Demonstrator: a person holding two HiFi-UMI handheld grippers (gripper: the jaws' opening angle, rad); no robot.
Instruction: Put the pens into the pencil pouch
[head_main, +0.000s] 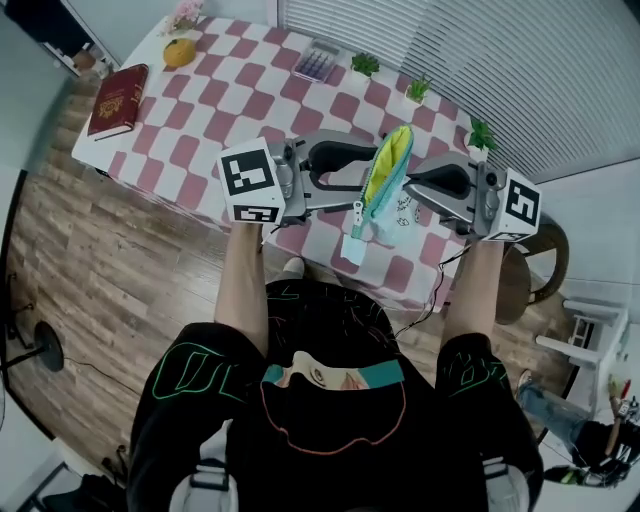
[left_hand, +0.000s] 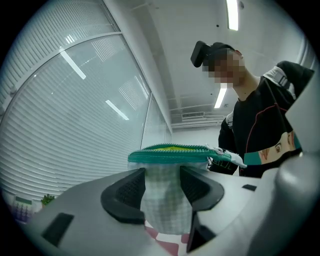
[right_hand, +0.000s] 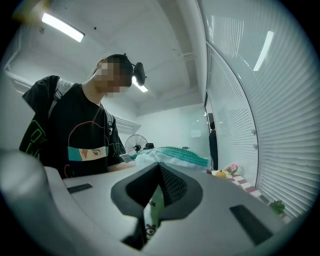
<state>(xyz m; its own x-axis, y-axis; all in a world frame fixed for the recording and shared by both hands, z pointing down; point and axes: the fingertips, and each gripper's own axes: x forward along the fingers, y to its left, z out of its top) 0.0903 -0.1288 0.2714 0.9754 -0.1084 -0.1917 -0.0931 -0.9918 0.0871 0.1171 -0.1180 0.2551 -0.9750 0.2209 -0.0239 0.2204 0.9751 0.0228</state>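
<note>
— While it hangs over the table's (head_main: 250, 100) near edge, how's the pencil pouch (head_main: 385, 180)?
— Soft, floppy; I'd grip by the zip (left_hand: 175, 155). My right gripper (right_hand: 159, 192) pinches its fabric, my left gripper (left_hand: 162, 187) gapes around it.

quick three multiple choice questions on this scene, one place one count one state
1. Where is the red book? A at the table's left end; B on the floor; C under the table.
2. How many small potted plants stand on the table? A one; B three; C five.
3. The right gripper is: A wide open, empty; B shut on the pouch; C shut on a pen.
Answers: 1 A, it lies near the orange fruit; 2 B, three stand along one edge; 3 B, its jaws pinch the pouch fabric.
</note>
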